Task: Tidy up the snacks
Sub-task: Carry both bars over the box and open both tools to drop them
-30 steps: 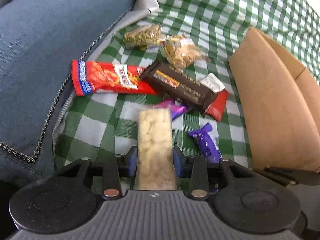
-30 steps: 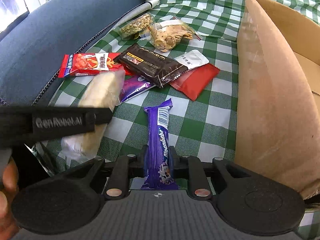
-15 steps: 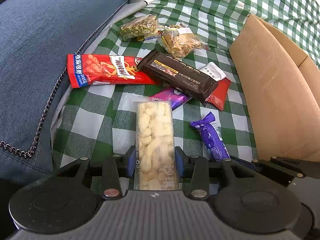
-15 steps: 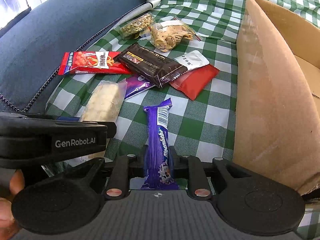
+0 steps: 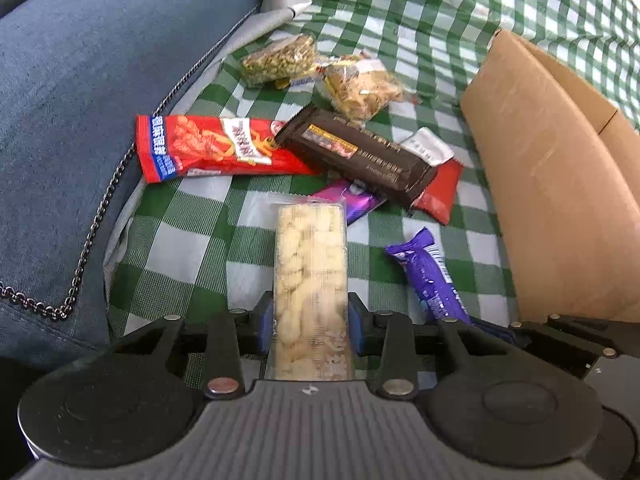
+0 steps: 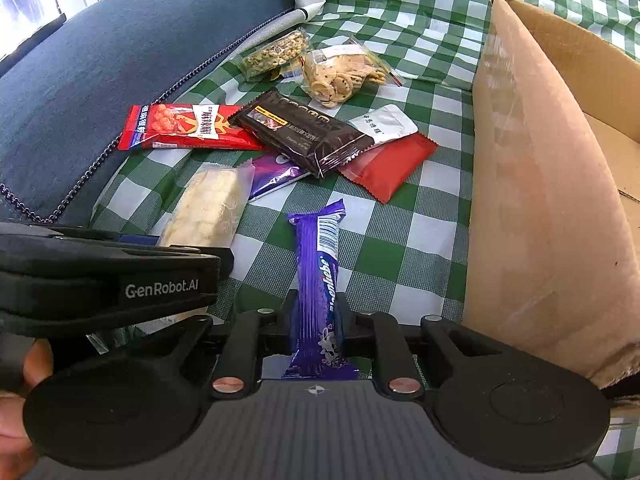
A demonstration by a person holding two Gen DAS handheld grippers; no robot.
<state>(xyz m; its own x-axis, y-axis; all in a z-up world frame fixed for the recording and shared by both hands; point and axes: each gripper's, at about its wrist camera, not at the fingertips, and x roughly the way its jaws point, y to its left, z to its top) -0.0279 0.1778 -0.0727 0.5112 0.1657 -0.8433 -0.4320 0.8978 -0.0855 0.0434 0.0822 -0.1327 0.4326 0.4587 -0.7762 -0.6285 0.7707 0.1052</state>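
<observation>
A pale puffed-rice bar (image 5: 310, 264) in clear wrap sits lengthwise between the pads of my left gripper (image 5: 310, 320), whose jaws are closing and press on its sides. My right gripper (image 6: 316, 312) is shut on the near end of a purple chocolate bar (image 6: 318, 264), which points away over the green checked cloth (image 6: 400, 248). That purple bar (image 5: 430, 276) also shows at the right of the left wrist view. The open cardboard box (image 6: 540, 184) stands right of both grippers.
Further back lie a long red snack pack (image 5: 208, 150), a dark brown bar (image 5: 360, 156), a red packet (image 5: 438, 194), a purple wrapper (image 5: 352, 202), a seed bag (image 5: 280, 60) and a cookie bag (image 5: 360, 84). A blue cushion (image 5: 80, 100) borders the left. A hand (image 6: 24, 380) holds the left gripper.
The left gripper and its pale bar have shifted slightly lower in the right wrist view. The purple bar stays clamped in the right gripper, unmoved.
</observation>
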